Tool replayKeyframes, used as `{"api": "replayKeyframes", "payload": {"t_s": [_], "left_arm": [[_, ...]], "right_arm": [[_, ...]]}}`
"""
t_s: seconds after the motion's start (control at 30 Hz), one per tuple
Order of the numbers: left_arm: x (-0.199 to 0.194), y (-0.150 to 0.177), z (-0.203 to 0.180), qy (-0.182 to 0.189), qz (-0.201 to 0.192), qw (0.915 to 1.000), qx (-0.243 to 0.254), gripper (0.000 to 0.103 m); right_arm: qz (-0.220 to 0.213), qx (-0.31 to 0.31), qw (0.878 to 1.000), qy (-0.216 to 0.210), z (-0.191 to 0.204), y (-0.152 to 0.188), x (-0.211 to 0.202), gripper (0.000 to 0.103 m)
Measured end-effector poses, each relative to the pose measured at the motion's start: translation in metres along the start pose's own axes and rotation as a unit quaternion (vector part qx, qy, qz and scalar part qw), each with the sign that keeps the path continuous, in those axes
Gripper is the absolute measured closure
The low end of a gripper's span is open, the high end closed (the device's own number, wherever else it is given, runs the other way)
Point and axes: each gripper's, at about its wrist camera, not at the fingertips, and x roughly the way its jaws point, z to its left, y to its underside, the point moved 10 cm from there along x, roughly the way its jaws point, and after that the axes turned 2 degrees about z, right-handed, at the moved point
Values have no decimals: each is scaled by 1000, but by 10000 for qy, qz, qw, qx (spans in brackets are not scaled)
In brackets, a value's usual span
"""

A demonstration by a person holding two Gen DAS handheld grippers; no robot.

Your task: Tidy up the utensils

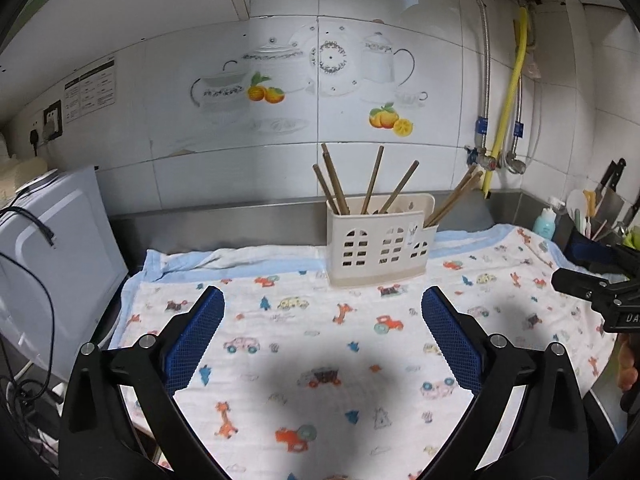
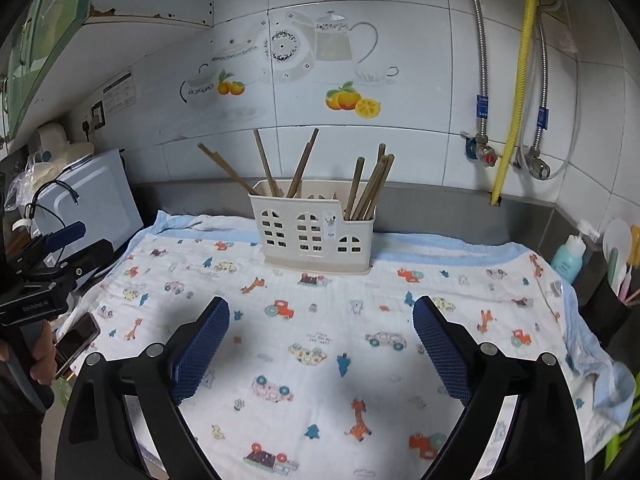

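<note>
Both tongs gaped empty over the cloth-covered desk.
Left wrist view: the left tongs (image 1: pixel 323 316) stood wide apart, gripping nothing, above the cloth (image 1: pixel 320 360); the holder (image 1: pixel 380 246) with chopsticks (image 1: pixel 372 180) stood beyond, near the wall. Right wrist view: the right tongs (image 2: pixel 321 326) were likewise spread and empty; the holder (image 2: pixel 312 232) stood ahead, the left tongs (image 2: pixel 60 240) at the left edge.

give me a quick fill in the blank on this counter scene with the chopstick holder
The chopsticks stand in a cream ____.
The holder rests on a cloth printed with cars and ____.
Both the left claw and the right claw are ____, with nothing between the pads.
Missing words: holder; giraffes; open
</note>
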Motion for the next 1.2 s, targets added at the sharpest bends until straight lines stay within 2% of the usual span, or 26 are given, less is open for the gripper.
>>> {"api": "replayKeyframes", "payload": {"t_s": [0.33,0.53,1.2], "left_arm": [[-25,17,13,-149,-32,9999,42,5],[-28,26,15,-125,19,9999,-9,5],[-37,47,9,-66,147,9999,35,5]], "right_arm": [[9,105,9999,99,3,21,-14,12],[-24,85,9997,225,7,28,-21,10],[-53,175,9996,217,9,42,-31,10]]}}
